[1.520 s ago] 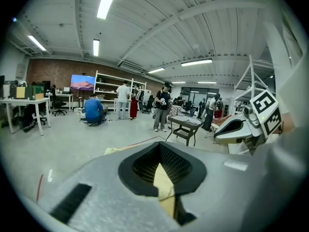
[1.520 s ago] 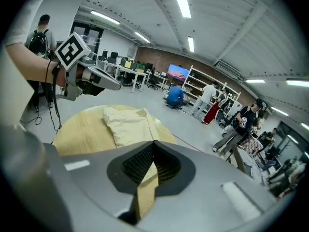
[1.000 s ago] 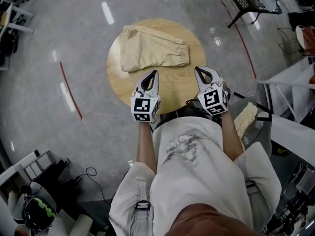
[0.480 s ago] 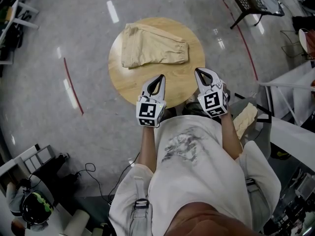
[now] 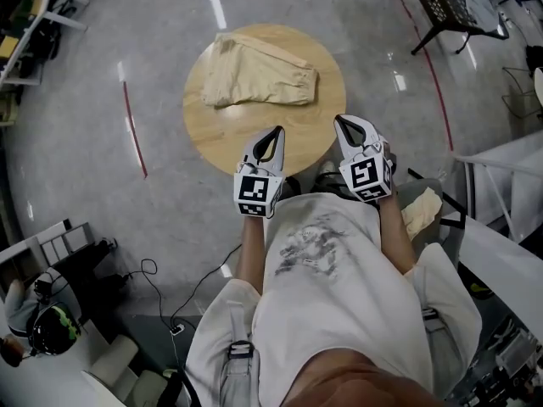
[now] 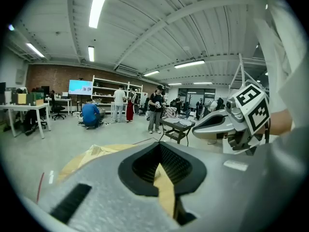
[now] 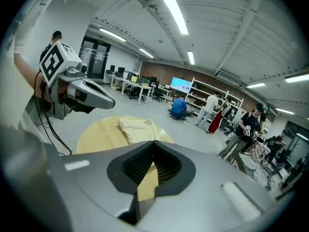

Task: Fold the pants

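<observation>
While the pants (image 5: 256, 75) lay as a flat tan bundle on the far half of the round wooden table (image 5: 280, 138), toward its left rim, neither gripper touched them. Bare wood separated the cloth from both tools. The left gripper (image 5: 277, 132) hung over the near edge of the table with its jaws pressed together and nothing between them. Its own view showed the two dark pads meeting at the tip, with the pants (image 6: 91, 154) beyond. The right gripper (image 5: 340, 120) was held just beside it, over the near right rim, likewise closed and empty. In the right gripper view the pads met in a point above the table (image 7: 96, 134), the pants (image 7: 137, 127) lay farther off, and the left gripper (image 7: 112, 100) pointed in from the left. Both tools were held close to the person's pale shirt (image 5: 331, 295). A grey polished floor (image 5: 76, 168) with a red curved line (image 5: 134, 130) surrounded the table, and a black mesh stand (image 5: 450, 11) stood well apart.
</observation>
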A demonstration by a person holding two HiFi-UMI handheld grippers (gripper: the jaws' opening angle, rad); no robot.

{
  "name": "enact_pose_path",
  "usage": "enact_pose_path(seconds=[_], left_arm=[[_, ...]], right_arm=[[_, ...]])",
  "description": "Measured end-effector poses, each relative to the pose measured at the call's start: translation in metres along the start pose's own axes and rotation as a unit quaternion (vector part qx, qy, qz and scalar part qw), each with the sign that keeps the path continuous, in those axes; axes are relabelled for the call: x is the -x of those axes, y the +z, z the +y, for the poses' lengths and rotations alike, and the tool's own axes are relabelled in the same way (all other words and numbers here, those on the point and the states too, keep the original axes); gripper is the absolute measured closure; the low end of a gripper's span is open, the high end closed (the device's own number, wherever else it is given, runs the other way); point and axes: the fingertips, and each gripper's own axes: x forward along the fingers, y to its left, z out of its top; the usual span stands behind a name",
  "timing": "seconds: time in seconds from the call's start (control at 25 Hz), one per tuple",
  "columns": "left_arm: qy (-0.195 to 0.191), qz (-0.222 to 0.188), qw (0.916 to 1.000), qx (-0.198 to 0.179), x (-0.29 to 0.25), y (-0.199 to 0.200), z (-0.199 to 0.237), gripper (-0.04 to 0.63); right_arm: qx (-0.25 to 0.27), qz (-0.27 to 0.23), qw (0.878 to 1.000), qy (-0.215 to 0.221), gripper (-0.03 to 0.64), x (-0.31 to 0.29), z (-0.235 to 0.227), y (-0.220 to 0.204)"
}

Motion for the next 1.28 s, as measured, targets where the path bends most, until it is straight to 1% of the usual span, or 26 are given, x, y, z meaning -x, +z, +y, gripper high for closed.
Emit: enact_pose_path(seconds=[0.32,0.48,0.8,1.04,1.28], left_arm=[[0.042,0.007,0.9991,0.002,-0.015,0.006,-0.035,0.588],[0.047,0.011,0.9988,0.004,-0.026,0.006,-0.042,0.588],[0.028,0.027,0.9992,0.009,-0.057,-0.012,-0.026,0.588],[0.001,0.039,0.9985,0.038,-0.081,-0.031,-0.007,0.588],[-0.022,0.056,0.9971,0.046,-0.105,-0.051,0.01,0.588]], right_arm=[[0.012,-0.02,0.999,0.047,0.607,0.013,-0.023,-0.014],[0.017,-0.018,0.998,0.061,0.607,0.011,-0.031,-0.022],[0.03,0.012,0.997,0.066,0.607,-0.021,-0.031,-0.027],[0.038,0.042,0.996,0.072,0.607,-0.05,-0.031,-0.03],[0.058,0.065,0.993,0.077,0.607,-0.08,-0.027,-0.038]])
